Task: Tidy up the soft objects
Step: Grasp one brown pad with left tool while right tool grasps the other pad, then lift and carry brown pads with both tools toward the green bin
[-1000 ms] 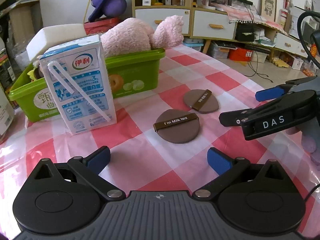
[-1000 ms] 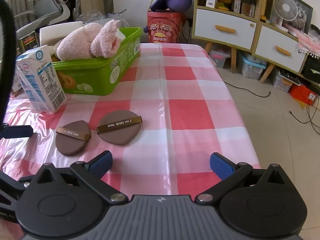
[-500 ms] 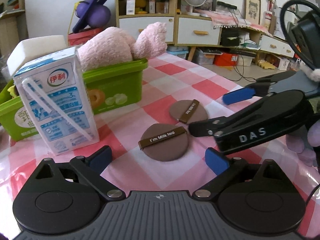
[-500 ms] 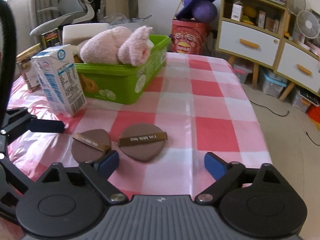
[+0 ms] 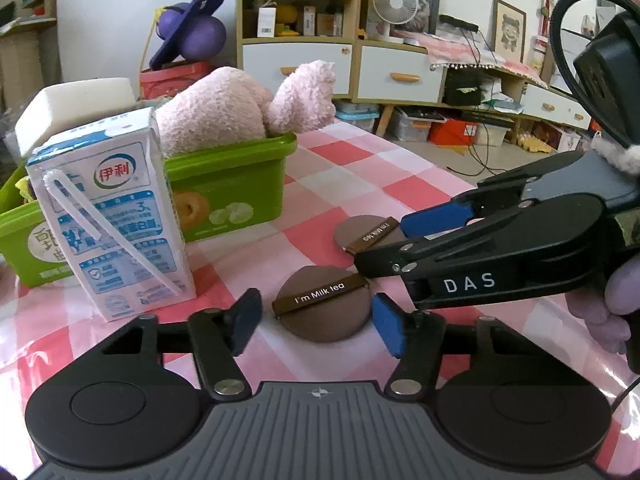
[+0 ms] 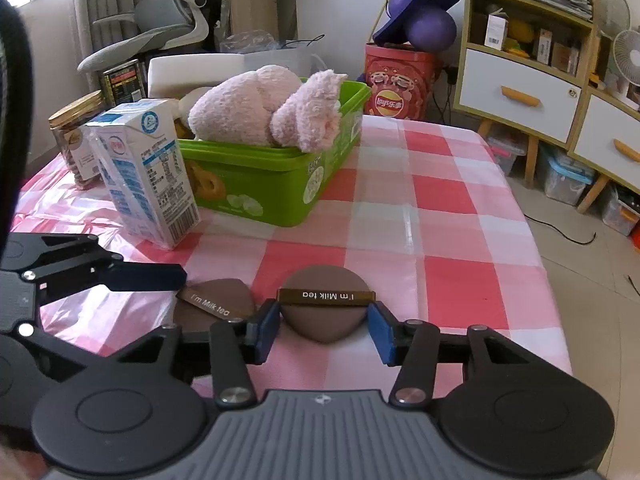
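Note:
Two brown round puffs with "I'm Milk tea" straps lie side by side on the red-checked tablecloth. The near puff (image 5: 322, 312) sits between the blue pads of my left gripper (image 5: 318, 324), whose jaws are closing; a small gap still shows at the left pad. The other puff (image 6: 324, 316) is between the pads of my right gripper (image 6: 324, 328), whose closing jaws touch it on both sides. In the left wrist view the right gripper (image 5: 382, 240) reaches in from the right over the far puff (image 5: 360, 228). A pink plush toy (image 6: 256, 108) lies in the green tub (image 6: 280, 184).
A blue-and-white milk carton (image 5: 108, 208) stands in front of the tub, close to the left of the puffs. A cookie jar (image 6: 76, 136) stands behind it. A white foam block (image 5: 76, 104) rests at the tub's far end. The table edge (image 6: 532, 240) runs along the right.
Both grippers have drawn in over the puffs and their jaws have narrowed from wide open to about puff width. The right gripper now reaches further across the left wrist view.

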Action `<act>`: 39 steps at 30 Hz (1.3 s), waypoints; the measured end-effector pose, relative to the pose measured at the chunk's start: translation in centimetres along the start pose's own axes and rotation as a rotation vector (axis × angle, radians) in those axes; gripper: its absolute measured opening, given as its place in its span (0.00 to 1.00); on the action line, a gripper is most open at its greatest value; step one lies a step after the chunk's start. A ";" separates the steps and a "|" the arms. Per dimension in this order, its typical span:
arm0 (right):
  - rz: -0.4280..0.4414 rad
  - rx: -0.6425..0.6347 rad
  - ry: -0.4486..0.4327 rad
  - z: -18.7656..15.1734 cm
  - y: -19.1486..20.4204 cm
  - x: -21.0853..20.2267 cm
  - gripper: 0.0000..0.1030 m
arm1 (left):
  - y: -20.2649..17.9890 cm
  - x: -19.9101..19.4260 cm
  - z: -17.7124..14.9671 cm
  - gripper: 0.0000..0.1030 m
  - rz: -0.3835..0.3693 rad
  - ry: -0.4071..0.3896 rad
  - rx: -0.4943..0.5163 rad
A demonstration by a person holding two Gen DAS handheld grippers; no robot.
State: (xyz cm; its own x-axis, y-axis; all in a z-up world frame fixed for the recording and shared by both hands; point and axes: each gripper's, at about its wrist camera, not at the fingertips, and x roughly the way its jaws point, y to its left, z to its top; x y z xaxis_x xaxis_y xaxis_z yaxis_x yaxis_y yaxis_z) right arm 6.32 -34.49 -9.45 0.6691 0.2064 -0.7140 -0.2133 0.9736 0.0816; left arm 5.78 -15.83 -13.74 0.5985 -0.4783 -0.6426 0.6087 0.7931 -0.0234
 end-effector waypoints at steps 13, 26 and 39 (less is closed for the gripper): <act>0.005 0.087 -0.006 0.3 -0.8 -0.7 0.23 | 1.0 -1.5 0.2 0.48 0.013 0.018 -0.037; 0.022 0.099 0.004 0.5 0.0 -1.7 0.23 | 3.5 -4.3 -0.3 0.47 0.029 0.031 -0.099; 0.060 0.068 0.012 0.8 2.0 -2.7 0.24 | 5.3 -7.3 -0.9 0.47 0.068 0.026 -0.081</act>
State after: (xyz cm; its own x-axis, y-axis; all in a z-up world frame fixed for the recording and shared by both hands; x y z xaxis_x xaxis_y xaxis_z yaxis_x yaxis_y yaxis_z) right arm 4.59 -33.01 -6.81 0.6483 0.2635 -0.7143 -0.2031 0.9641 0.1712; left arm 4.16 -7.81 -9.91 0.6231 -0.4129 -0.6643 0.5219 0.8521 -0.0402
